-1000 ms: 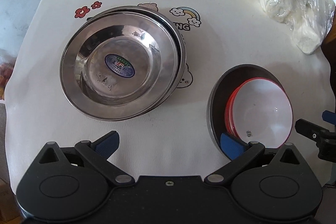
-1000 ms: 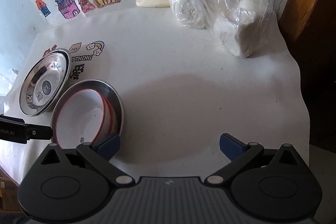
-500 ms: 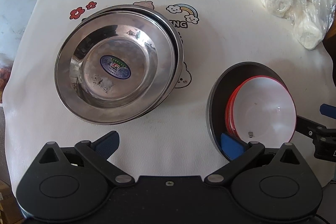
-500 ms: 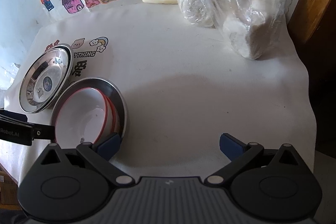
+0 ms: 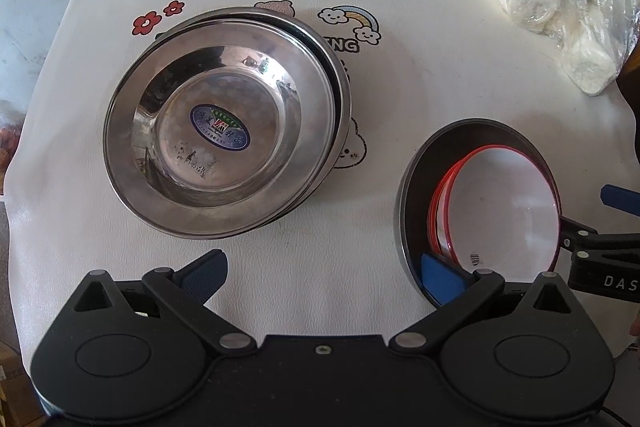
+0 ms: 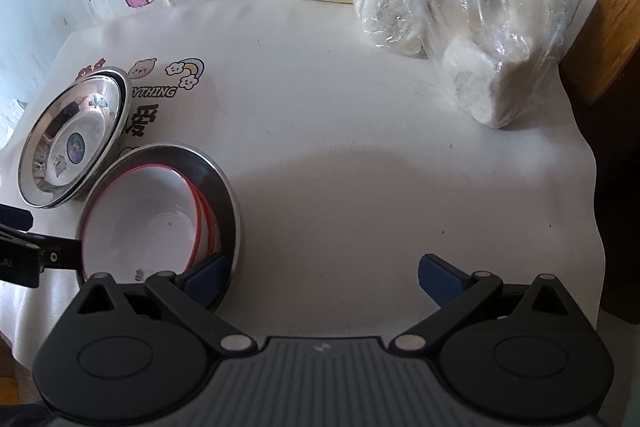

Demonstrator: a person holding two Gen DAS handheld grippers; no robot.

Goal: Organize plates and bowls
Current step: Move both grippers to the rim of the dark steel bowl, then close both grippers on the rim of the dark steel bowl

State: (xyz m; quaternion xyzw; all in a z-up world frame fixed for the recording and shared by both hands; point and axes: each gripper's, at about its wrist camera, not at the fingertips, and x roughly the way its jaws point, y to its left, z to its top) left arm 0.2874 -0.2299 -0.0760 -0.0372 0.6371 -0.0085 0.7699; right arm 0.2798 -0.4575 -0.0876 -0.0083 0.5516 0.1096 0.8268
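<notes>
So, from the left wrist view, the left gripper (image 5: pixel 322 269) is seen spread wide with nothing gripped. The steel plates (image 5: pixel 224 125) are stacked straight ahead and slightly off to the left finger's side, well clear of both pads. The steel bowl (image 5: pixel 412 183) with the red-rimmed white bowls (image 5: pixel 508 211) nested inside sits off toward the right finger, and that finger's blue pad looks dipped just over the bowl's near rim. Whether it's actually touching the rim can't be told. The right gripper's (image 5: pixel 592 219) finger is poking in from the far side of that same bowl.

Then the right wrist view: the right gripper (image 6: pixel 322 273) is also wide open and empty. The steel bowl (image 6: pixel 230 187) lies ahead to its left, with the left pad hanging over the bowl's near edge, while the right pad is over bare white cloth (image 6: pixel 380 155). The plate stack is further ahead-left, just beside the bowl.

Judging by that, the bowl stack is bracketed by both tools, roughly equally near, so any next move probably hinges on that rim. A bag of white stuff (image 6: pixel 460 27) sits far ahead-right, out of the way.
</notes>
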